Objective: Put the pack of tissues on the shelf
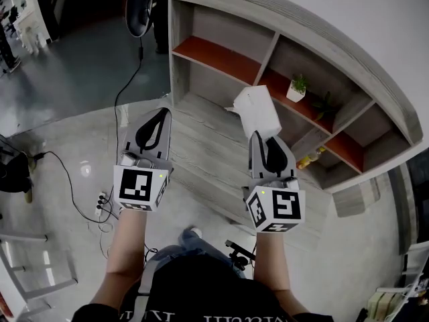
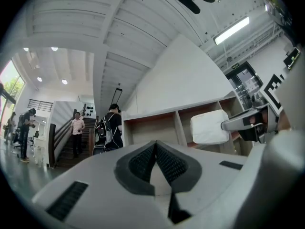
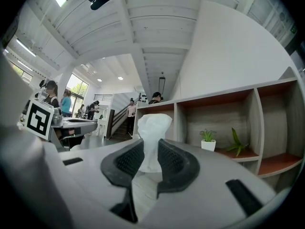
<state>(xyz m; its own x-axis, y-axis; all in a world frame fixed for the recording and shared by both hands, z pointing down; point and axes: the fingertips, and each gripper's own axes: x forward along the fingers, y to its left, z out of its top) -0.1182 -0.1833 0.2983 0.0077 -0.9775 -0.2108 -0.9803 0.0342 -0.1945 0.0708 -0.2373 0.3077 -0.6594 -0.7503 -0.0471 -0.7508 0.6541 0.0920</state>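
Observation:
The white pack of tissues (image 1: 257, 110) is pinched at its near end by my right gripper (image 1: 263, 137), which is shut on it. It is held in the air in front of the grey shelf unit (image 1: 221, 59) with orange-red boards. In the right gripper view the pack (image 3: 153, 130) rises between the two black pads, with the gripper (image 3: 151, 146) closed around it. My left gripper (image 1: 161, 115) hovers to the left over the floor, shut and holding nothing. In the left gripper view its jaws (image 2: 156, 146) meet at the tips, and the pack (image 2: 209, 127) shows off to the right before the shelf.
A small plant in a white pot (image 1: 296, 89) and a second green plant (image 1: 326, 104) stand on a middle shelf board. A yellowish bottle (image 1: 307, 158) sits lower on the shelf. Cables and a power strip (image 1: 102, 200) lie on the floor at left. People (image 2: 76, 128) stand on distant stairs.

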